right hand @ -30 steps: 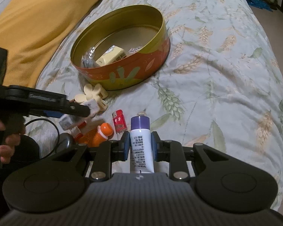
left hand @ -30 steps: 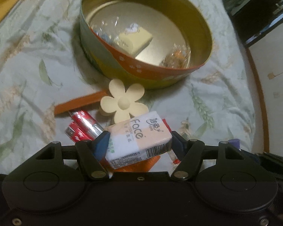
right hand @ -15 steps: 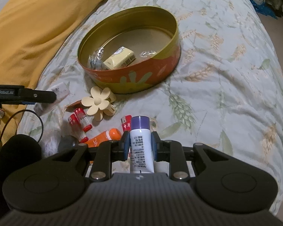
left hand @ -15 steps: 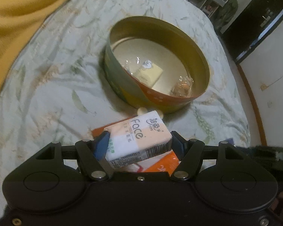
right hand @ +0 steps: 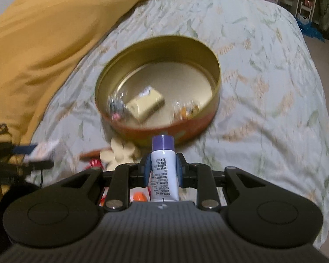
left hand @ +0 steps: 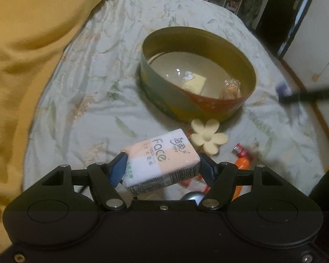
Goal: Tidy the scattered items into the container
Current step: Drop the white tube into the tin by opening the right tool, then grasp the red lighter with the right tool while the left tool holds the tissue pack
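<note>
**Two items in hand, the tin not yet reached**

While both hands carry a load, the round tin (left hand: 197, 83) sits open on the bed (left hand: 87, 92) in the upper middle of each view, and neither load is over it yet. The left claw (left hand: 161, 166) is pinching a pack of Face tissues (left hand: 160, 155), its pads pressed on the two ends of the pack, at the lower centre of the left view. The right claw (right hand: 163, 171) is pressed nearly together on a white tube with a purple cap (right hand: 163, 166), held upright in the lower centre of the right view.

Done so far, judging by what lies in the tin: a yellowish wrapped block (right hand: 145, 105) and a few crinkly sweets (left hand: 231, 87) rest on its floor.

Left to do: both held items still need carrying above the rim and letting go. On the bed below the tin a cream flower-shaped clip (left hand: 208, 138) lies just beside its wall, with a small red packet (left hand: 240, 150) and an orange tube (left hand: 241, 166) near it, toward the lower right of the left view. Some further red bits show behind the claws, too hidden to name. A yellow blanket (left hand: 26, 65) fills the left of the frames. The tidy looks roughly half done.
</note>
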